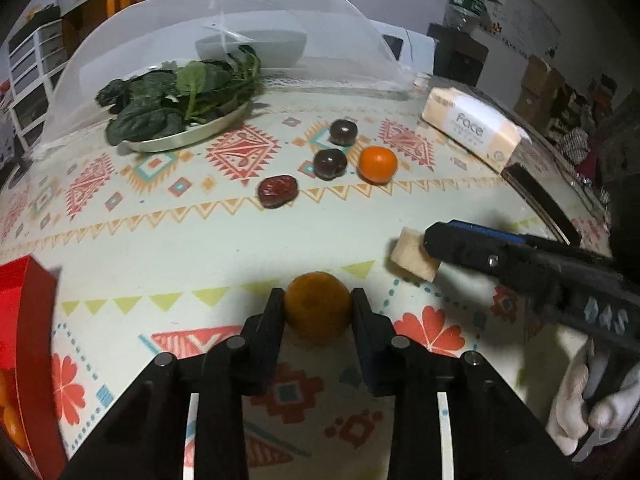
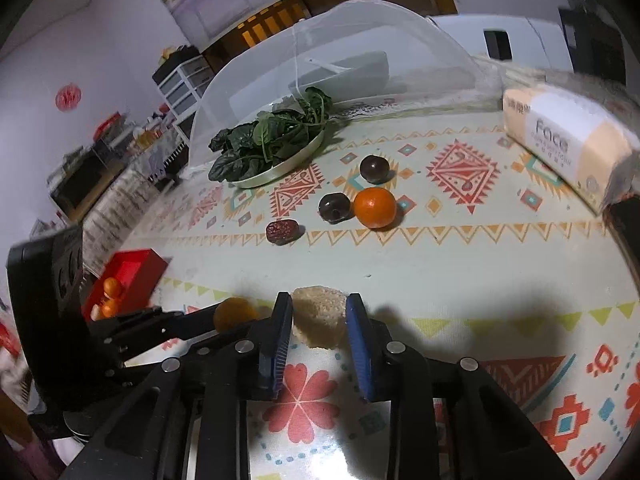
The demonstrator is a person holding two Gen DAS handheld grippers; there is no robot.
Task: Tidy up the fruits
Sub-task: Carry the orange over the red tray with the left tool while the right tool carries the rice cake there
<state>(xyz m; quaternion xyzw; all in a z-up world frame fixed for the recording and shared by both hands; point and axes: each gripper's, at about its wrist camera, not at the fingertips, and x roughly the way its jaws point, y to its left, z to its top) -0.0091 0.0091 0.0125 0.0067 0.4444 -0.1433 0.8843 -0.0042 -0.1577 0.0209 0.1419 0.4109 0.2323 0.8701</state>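
Red open box [image 2: 132, 268] w/ oranges sat far left on counter. Left tool [image 1: 318, 300] was clamped on dull orange mandarin [image 1: 318, 306]; right tool [image 2: 318, 308] clenched pale beige fruit chunk [image 2: 319, 316]. Advice: lift straight, keep squeeze gentle, carry mandarin left to box.
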